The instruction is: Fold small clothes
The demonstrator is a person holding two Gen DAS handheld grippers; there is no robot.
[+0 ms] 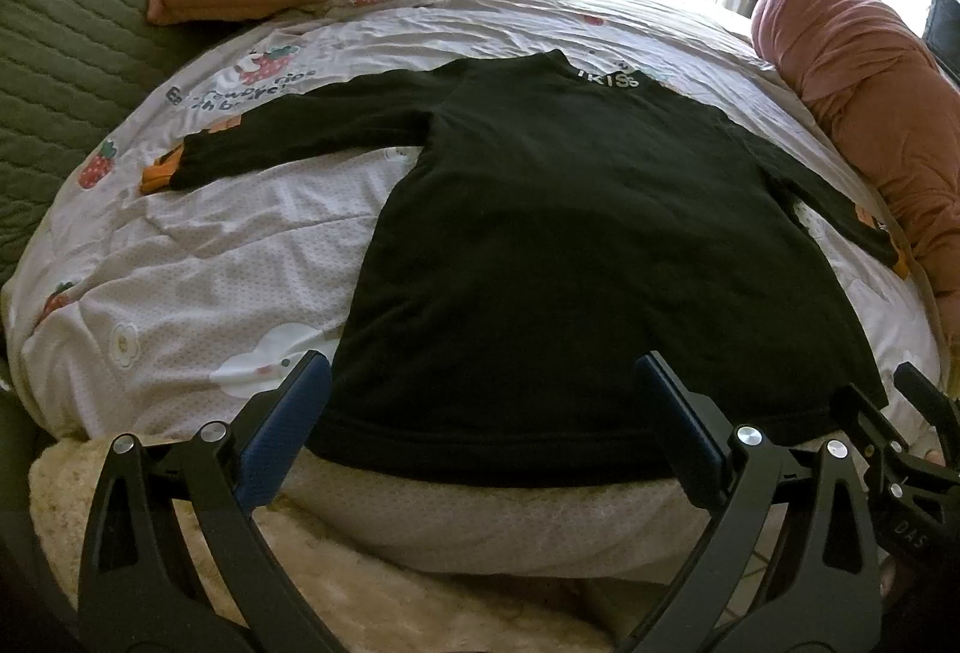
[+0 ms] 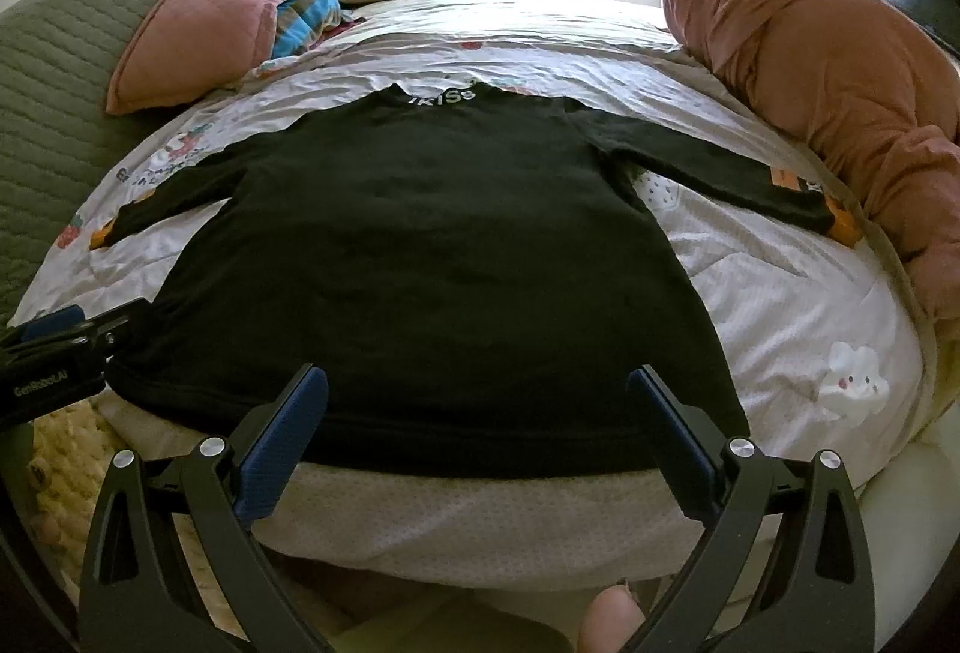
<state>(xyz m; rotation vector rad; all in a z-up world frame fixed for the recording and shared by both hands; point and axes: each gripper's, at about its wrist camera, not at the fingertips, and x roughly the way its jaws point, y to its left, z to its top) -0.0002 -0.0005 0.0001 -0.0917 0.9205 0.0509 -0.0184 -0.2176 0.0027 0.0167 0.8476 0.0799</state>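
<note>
Hovering released at the near hem, left gripper (image 1: 480, 413) and right gripper (image 2: 477, 413) face the black shirt (image 1: 540, 245) spread flat on the bed (image 1: 198, 257), folding unstarted; next likely a sleeve grab.

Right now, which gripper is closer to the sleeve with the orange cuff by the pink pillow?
Left. The left gripper sits at the shirt's hem below that sleeve; the right gripper is toward the hem's other end.
</note>
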